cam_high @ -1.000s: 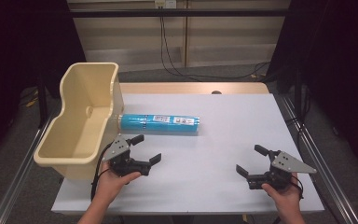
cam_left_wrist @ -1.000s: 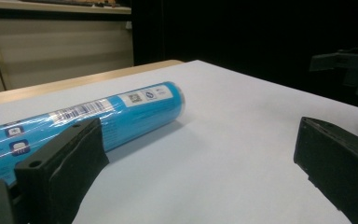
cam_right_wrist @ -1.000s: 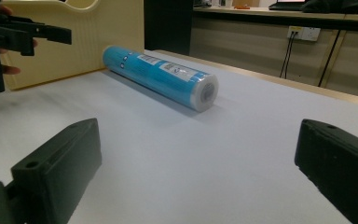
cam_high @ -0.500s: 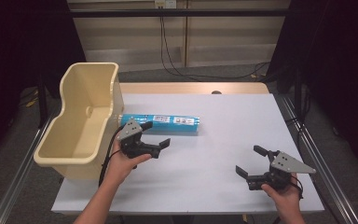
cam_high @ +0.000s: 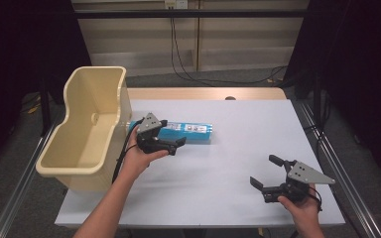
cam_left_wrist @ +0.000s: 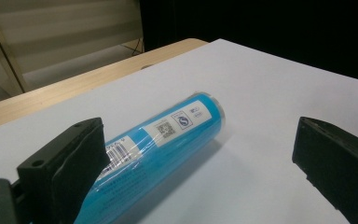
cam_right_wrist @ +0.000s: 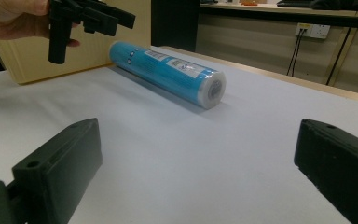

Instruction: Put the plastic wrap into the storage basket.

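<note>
Blue tube (cam_left_wrist: 168,144) between left hand-held gripper's (cam_high: 171,145) jaws.

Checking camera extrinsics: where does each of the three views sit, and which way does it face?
High view: above the person's side, facing forward and down on the table; shows both forearms, left gripper, right gripper, bin.
Left gripper view: rides the left gripper, open jaws around the near end of the blue tube.
Right gripper view: rides the right gripper low over the table, facing the tube and the left gripper.
All three views share the blue tube.
</note>
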The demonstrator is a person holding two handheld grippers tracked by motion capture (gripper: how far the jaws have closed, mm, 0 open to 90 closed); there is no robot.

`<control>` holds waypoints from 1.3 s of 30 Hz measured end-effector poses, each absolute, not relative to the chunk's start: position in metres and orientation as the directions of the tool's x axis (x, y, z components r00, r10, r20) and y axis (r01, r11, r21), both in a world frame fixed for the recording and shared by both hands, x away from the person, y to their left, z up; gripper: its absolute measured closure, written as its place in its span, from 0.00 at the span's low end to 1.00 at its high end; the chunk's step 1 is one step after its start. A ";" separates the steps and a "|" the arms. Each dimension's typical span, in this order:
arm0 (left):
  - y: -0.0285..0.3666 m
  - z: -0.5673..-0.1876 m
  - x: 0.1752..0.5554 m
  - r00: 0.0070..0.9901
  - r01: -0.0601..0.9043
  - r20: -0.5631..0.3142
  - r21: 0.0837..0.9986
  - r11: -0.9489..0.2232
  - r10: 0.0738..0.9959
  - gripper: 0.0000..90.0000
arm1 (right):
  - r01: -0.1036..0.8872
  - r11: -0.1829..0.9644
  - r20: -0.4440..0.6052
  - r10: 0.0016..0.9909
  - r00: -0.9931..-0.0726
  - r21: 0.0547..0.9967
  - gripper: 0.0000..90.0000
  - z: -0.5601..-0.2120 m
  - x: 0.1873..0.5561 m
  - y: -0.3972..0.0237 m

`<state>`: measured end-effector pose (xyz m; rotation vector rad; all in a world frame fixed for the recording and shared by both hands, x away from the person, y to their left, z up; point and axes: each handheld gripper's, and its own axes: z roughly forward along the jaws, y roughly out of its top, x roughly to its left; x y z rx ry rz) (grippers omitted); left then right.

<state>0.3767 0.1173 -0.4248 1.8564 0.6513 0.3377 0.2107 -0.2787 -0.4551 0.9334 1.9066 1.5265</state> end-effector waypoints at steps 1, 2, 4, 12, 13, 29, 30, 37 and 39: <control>0.116 -0.425 0.380 0.810 0.273 -0.067 0.922 -0.273 0.582 0.03 | 0.192 0.128 0.021 0.778 -0.627 0.973 0.01 -0.455 0.211 -0.279; 0.115 -0.426 0.382 0.807 0.275 -0.064 0.921 -0.277 0.587 0.03 | 0.192 0.128 0.021 0.778 -0.628 0.973 0.01 -0.455 0.211 -0.279; 0.113 -0.427 0.387 0.804 0.281 -0.061 0.916 -0.288 0.592 0.03 | 0.191 0.132 0.018 0.777 -0.629 0.973 0.01 -0.455 0.211 -0.278; 0.107 -0.429 0.401 0.798 0.299 -0.055 0.901 -0.315 0.601 0.03 | 0.192 0.139 0.015 0.774 -0.634 0.972 0.01 -0.455 0.210 -0.278; 0.107 -0.429 0.403 0.797 0.301 -0.054 0.899 -0.319 0.601 0.03 | 0.191 0.140 0.014 0.772 -0.635 0.971 0.01 -0.455 0.210 -0.278; 0.101 -0.434 0.428 0.780 0.344 -0.037 0.859 -0.379 0.625 0.04 | 0.192 0.140 0.015 0.770 -0.638 0.971 0.01 -0.455 0.211 -0.278; 0.100 -0.435 0.429 0.779 0.346 -0.036 0.858 -0.380 0.626 0.04 | 0.192 0.140 0.015 0.770 -0.638 0.971 0.01 -0.455 0.211 -0.278; 0.098 -0.441 0.433 0.782 0.354 -0.028 0.843 -0.406 0.623 0.04 | 0.191 0.142 0.014 0.768 -0.641 0.971 0.01 -0.455 0.211 -0.278; 0.098 -0.442 0.435 0.783 0.355 -0.023 0.837 -0.416 0.622 0.04 | 0.192 0.141 0.015 0.767 -0.641 0.971 0.01 -0.455 0.210 -0.278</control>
